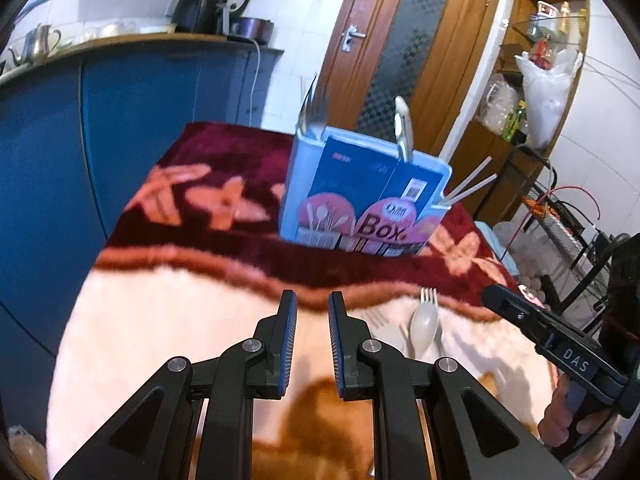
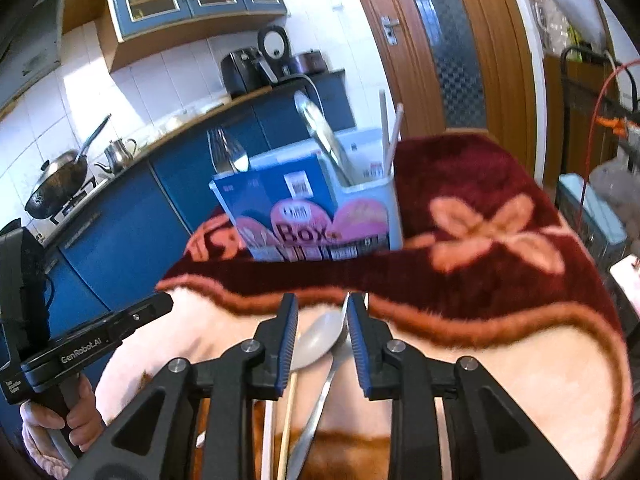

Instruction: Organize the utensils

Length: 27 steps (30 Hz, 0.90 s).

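A light blue utensil box point(image 1: 360, 196) with a "Box" label stands upright on the blanket, also in the right wrist view point(image 2: 320, 216). It holds forks point(image 1: 314, 114), a metal handle point(image 1: 404, 132) and white chopsticks point(image 1: 472, 188). My left gripper point(image 1: 312, 320) is open and empty above the pale blanket. A white spork point(image 1: 426, 320) lies to its right. My right gripper point(image 2: 322, 320) is open, its fingers on either side of a white spoon point(image 2: 320, 340) and a metal utensil handle point(image 2: 320, 400). A wooden chopstick point(image 2: 288, 420) lies beside them.
The table is covered by a plush blanket, dark red with pink flowers point(image 2: 500, 232) and a pale centre. Blue kitchen cabinets point(image 1: 120, 140) stand to the left, a wooden door point(image 1: 400, 40) behind, and wire racks with bags point(image 1: 560, 200) to the right.
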Tool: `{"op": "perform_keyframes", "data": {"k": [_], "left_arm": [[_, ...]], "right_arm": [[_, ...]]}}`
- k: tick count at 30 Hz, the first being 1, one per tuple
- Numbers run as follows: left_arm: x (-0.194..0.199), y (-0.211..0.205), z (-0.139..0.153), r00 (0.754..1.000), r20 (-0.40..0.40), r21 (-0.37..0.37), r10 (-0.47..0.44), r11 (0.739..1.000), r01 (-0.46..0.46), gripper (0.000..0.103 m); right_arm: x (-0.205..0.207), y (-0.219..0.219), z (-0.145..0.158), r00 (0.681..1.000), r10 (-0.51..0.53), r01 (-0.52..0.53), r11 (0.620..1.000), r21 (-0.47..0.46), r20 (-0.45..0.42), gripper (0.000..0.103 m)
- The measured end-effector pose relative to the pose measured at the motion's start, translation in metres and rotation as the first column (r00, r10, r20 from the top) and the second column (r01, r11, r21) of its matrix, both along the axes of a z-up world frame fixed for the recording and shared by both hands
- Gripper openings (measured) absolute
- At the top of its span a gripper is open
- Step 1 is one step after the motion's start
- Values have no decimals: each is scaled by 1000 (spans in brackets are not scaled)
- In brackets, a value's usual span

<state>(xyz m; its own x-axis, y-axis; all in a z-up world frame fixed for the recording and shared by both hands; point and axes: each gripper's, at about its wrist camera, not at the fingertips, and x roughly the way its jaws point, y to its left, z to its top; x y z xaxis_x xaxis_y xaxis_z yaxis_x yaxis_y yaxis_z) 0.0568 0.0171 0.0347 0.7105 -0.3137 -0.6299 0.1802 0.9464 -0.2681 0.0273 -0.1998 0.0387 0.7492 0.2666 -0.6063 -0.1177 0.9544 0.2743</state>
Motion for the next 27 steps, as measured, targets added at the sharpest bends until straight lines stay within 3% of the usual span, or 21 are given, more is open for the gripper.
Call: {"op": "perform_keyframes", "data": {"k": [9, 27], "left_arm": [[2, 15, -14, 999, -46, -23, 29, 999, -30, 16], [8, 18, -23, 997, -74, -41, 30, 999, -33, 16]], "right_arm": [[14, 4, -26, 994, 5, -5, 1000, 0, -106, 30], [35, 6, -44, 989, 19, -17, 1000, 16, -150, 33]]}}
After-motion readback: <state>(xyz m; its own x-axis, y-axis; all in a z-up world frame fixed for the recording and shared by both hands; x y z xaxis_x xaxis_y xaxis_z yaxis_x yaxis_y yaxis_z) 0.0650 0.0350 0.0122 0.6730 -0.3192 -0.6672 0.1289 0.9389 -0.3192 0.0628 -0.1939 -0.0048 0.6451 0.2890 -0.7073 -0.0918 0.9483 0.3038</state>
